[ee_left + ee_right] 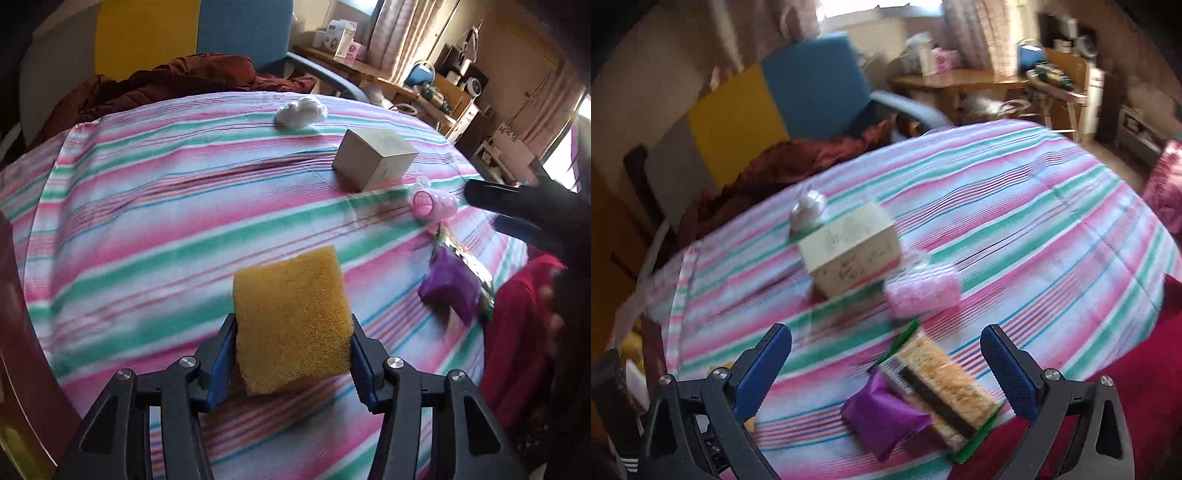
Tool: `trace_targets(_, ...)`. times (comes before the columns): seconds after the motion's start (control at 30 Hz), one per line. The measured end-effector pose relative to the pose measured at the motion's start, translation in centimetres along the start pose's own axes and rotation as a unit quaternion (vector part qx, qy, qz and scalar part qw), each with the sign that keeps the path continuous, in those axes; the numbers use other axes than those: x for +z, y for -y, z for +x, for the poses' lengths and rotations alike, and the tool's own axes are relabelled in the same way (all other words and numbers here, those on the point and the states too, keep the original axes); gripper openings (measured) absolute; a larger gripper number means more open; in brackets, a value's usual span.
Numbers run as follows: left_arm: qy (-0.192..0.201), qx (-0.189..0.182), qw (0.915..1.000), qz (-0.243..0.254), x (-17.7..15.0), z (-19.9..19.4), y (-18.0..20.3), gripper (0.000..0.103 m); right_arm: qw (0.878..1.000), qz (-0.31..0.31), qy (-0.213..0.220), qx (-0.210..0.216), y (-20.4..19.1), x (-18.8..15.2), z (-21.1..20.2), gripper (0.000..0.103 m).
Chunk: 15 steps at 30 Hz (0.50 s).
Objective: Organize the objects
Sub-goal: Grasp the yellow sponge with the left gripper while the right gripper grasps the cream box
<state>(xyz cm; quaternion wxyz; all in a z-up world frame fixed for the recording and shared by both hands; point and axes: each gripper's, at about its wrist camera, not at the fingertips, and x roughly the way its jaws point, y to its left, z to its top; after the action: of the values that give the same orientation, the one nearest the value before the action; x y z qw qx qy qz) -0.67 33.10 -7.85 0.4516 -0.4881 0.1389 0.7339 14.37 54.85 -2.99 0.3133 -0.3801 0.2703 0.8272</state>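
My left gripper (291,332) is shut on a yellow sponge (291,314), held a little above the striped tablecloth (166,229). The right gripper (886,332) stands open over a purple pouch (882,417) and a clear packet of cereal bars (945,387), touching neither. Farther back lie a pink wrapped item (923,291), a small cardboard box (849,247) and a white crumpled object (807,210). The left wrist view shows the box (373,158), the pink item (432,201), the pouch (450,284) and the right gripper (517,206) at the right edge.
A red cloth (1145,387) lies at the table's near right edge. A maroon blanket (177,81) is heaped on a blue and yellow chair (243,33) behind the table. A wooden desk (953,81) with clutter stands farther back.
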Motion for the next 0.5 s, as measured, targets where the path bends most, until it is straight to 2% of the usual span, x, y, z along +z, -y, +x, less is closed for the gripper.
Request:
trace_targets(0.1, 0.004, -0.004, 1.0000, 0.000, -0.2, -0.1, -0.3, 0.055, 0.998, -0.046, -0.033, 0.003, -1.7, 0.5, 1.8, 0.103)
trace_targets(0.3, 0.008, -0.010, 0.9999, 0.007, -0.4, 0.1, -0.5, 0.056, 0.995, -0.086, -0.035, -0.020, -3.1, 2.7, 2.7, 0.103)
trace_targets(0.4, 0.009, -0.020, 0.9997, -0.004, -0.3, 0.1, -0.7, 0.056, 0.997, -0.030, -0.070, 0.022, -2.2, 4.6, 3.8, 0.103)
trace_targets(0.5, 0.011, -0.030, 0.9994, -0.012, -0.3, 0.1, -1.0, 0.056, 0.995, 0.034, -0.083, 0.049, -1.6, 6.5, 4.9, 0.103)
